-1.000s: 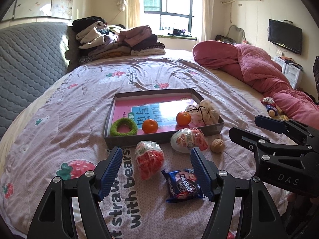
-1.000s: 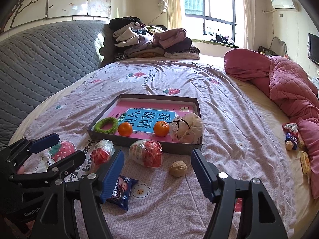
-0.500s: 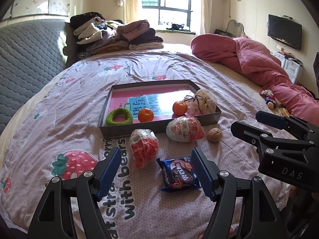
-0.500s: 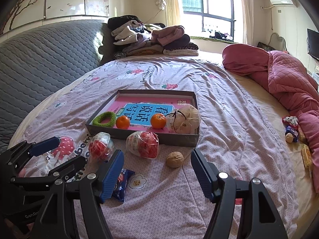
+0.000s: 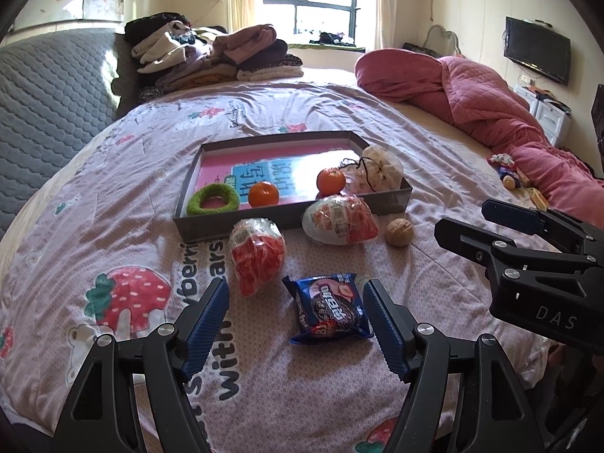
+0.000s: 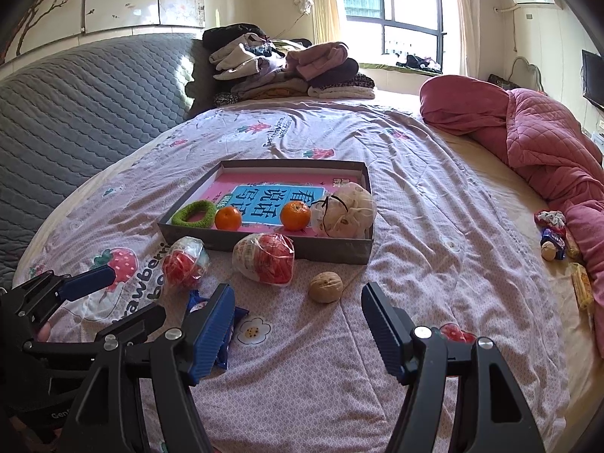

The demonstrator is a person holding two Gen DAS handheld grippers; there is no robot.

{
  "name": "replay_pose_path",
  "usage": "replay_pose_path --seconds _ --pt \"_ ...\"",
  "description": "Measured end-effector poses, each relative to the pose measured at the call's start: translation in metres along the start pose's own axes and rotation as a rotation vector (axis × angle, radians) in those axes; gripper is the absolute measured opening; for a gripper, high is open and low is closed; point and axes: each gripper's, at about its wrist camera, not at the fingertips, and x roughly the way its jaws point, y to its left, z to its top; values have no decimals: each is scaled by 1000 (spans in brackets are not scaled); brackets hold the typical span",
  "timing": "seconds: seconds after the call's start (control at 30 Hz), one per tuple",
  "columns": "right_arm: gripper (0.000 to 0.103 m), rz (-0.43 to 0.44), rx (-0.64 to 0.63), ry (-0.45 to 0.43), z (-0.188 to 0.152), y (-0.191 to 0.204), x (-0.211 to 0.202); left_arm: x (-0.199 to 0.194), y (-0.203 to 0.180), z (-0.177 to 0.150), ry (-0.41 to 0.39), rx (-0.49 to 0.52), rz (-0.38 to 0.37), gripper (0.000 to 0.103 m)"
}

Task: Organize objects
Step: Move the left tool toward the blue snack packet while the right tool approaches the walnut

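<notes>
Bedspread [image 5: 339, 113] under both spread tools, left tool [image 5: 296, 317] straddling blue snack packet [image 5: 328, 307], right tool [image 6: 296, 319] view half-hiding it, walnut [image 6: 326, 287] ahead

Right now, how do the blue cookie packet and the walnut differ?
The blue cookie packet is a flat, glossy printed wrapper; the walnut is a small, round, bare tan shell. The packet lies nearest the open left hand-held gripper, roughly between its fingers; the walnut sits farther off, near the tray's right corner. The packet is clearly larger. Both rest on the bedspread, outside the tray, ungrasped.
</notes>
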Motion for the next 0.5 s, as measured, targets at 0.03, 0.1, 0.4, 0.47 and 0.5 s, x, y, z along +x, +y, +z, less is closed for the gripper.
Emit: replay_pose_path --seconds 0.03,0.1,0.4,0.47,0.5 --pt "69 3 2 6 -1 -1 1 2 -1 -2 7 2 -3 75" --pt "69 7 2 15 -4 -1 3 4 -4 -5 21 4 -6 75" --pt "69 2 -10 52 -15 -6 14 17 -13 -16 62 17 -5 75" --pt "69 3 -9 56 -16 -8 16 20 -14 -17 68 19 -4 75" --pt "69 3 -8 58 -17 -9 17 21 -15 -18 69 21 -4 75"
